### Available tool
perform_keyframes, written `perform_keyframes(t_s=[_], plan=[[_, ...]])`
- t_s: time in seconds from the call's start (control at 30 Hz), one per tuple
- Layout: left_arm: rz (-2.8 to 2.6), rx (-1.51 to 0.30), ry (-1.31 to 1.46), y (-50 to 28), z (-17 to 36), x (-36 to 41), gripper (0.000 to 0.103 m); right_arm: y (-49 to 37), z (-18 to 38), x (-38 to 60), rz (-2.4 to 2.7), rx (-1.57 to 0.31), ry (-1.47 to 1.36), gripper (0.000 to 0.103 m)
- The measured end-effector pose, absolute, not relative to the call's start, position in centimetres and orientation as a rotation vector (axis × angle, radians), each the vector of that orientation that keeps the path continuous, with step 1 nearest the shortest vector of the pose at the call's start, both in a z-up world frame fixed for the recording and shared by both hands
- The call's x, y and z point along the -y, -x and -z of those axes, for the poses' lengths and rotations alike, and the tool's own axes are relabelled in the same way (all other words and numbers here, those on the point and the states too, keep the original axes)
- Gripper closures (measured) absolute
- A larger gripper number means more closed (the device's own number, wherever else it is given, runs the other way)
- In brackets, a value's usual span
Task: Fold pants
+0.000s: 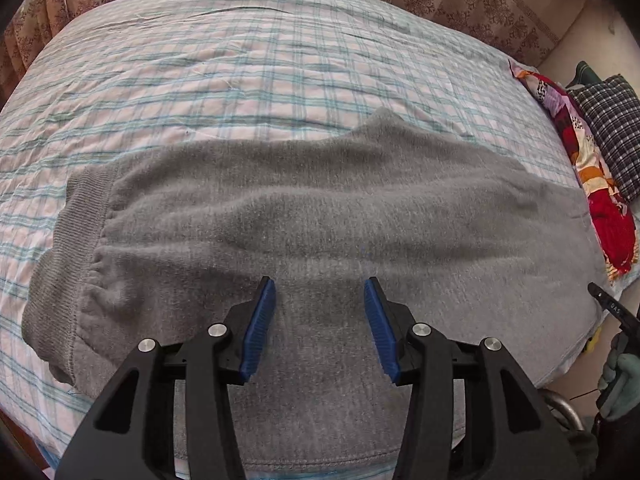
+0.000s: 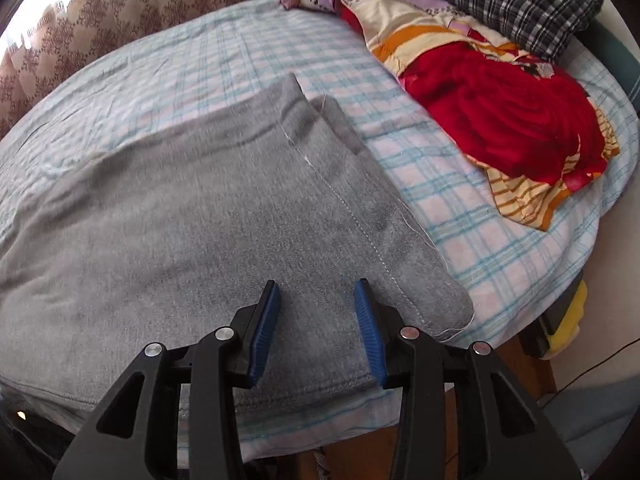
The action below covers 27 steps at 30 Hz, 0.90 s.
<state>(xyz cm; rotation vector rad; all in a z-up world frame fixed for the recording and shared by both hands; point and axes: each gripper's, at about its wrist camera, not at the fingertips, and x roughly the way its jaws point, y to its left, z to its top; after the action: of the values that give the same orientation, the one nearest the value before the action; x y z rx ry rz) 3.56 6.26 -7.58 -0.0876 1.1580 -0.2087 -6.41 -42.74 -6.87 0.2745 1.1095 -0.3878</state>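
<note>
Because the gray pants (image 1: 320, 216) lie flat across the bed (image 1: 240, 60), with one leg on top of the other, they look folded in half the long way already. The stretchy waistband (image 1: 76, 240) is at the left end in the left view, and the leg ends (image 2: 360, 184) with the white stitching are at the right end in the right view. The left gripper (image 1: 320, 320) hangs over the near edge of the pants, close to the waist side. Its blue jaws are apart and hold nothing; only cloth shows under the gap. The right gripper (image 2: 316, 320) hangs over the near edge by the leg ends, and its jaws are apart and hold nothing too. Each gripper is near one end, so I think the two can lift an end and bring it over to the other. A bright red blanket (image 2: 500, 112) and a dark checked pillow (image 2: 516, 4) sit at the far side of the bed, apart from the pants, so they are not in the way.
</note>
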Motion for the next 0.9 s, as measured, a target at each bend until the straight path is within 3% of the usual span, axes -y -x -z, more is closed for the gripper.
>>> perform_keyframes(t_s=[0.13,0.3,0.43,0.5,0.7,0.9], plan=[[0.223,-1.134,-0.060,-1.8,8.9,-5.1,0.055,7.1,7.2,44.5,0.337,-1.181,-0.405,0.064],[0.235,-1.172,0.025,-2.8,8.2,-5.7,0.049,6.3,6.7,44.1,0.376,-1.199,-0.405,0.063],[0.277,-1.144,0.062,-4.1,6.9,-4.6,0.049,4.5,4.8,41.8,0.366,-1.126,-0.300,0.061],[0.287,-1.132,0.058,-5.0,6.5,-3.5,0.049,3.3,4.0,40.9,0.349,-1.089,-0.264,0.050],[0.328,-1.141,0.066,-8.7,6.6,-0.4,0.049,-0.9,2.7,39.7,0.331,-1.018,-0.157,0.050],[0.289,-1.164,0.045,-11.7,8.1,1.8,0.049,-5.5,3.3,40.8,0.270,-0.982,-0.223,0.050]])
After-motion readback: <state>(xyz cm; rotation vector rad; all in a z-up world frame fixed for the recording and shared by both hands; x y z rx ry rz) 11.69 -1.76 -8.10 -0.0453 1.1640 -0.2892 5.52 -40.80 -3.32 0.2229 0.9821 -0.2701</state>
